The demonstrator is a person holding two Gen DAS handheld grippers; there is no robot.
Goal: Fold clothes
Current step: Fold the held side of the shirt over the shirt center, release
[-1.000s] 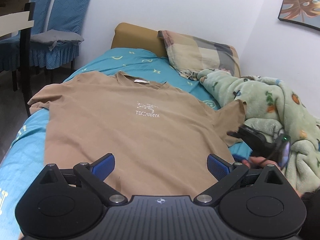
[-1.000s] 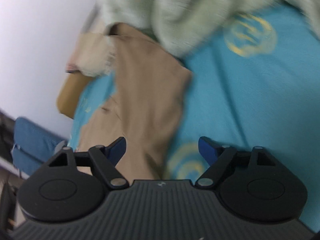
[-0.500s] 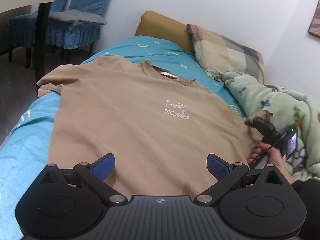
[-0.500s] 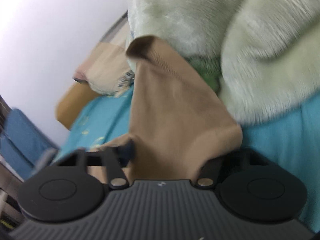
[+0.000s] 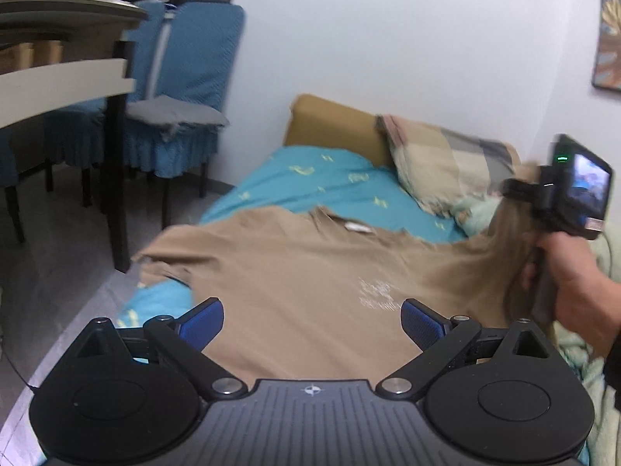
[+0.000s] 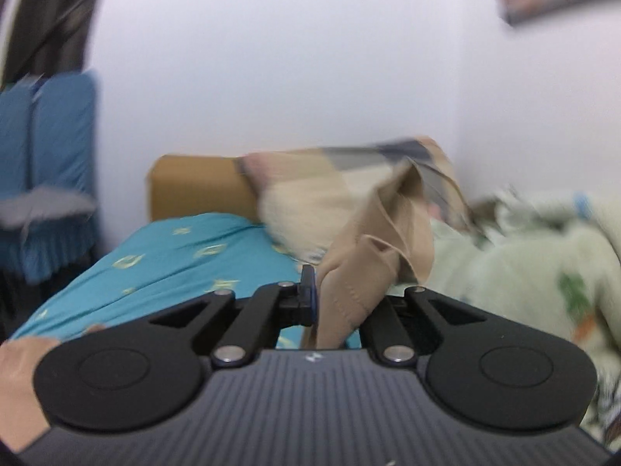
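Note:
A tan t-shirt [image 5: 310, 272] lies front up on the bed, collar toward the headboard. My left gripper [image 5: 312, 318] hovers open over its lower half, with nothing between the blue pads. Held in a hand at the right, my right gripper [image 5: 512, 188] has its jaws closing tight on the shirt's right sleeve [image 5: 500, 240], which is raised off the bed. In the right wrist view the sleeve fabric [image 6: 372, 240] bunches between the fingers of the right gripper [image 6: 333, 295]; the right finger is hidden behind the cloth.
The bed has a teal sheet [image 5: 318, 178], a tan headboard [image 5: 330, 124] and a plaid pillow [image 5: 438, 163]. A pale green blanket [image 6: 524, 256] is heaped along the right side. Blue-covered chairs [image 5: 186, 77] and a table [image 5: 58, 77] stand at the left.
The right gripper closed on the right sleeve, rolled upright and lifted the sleeve off the bed. The left gripper shifted and tilted up a little, staying open.

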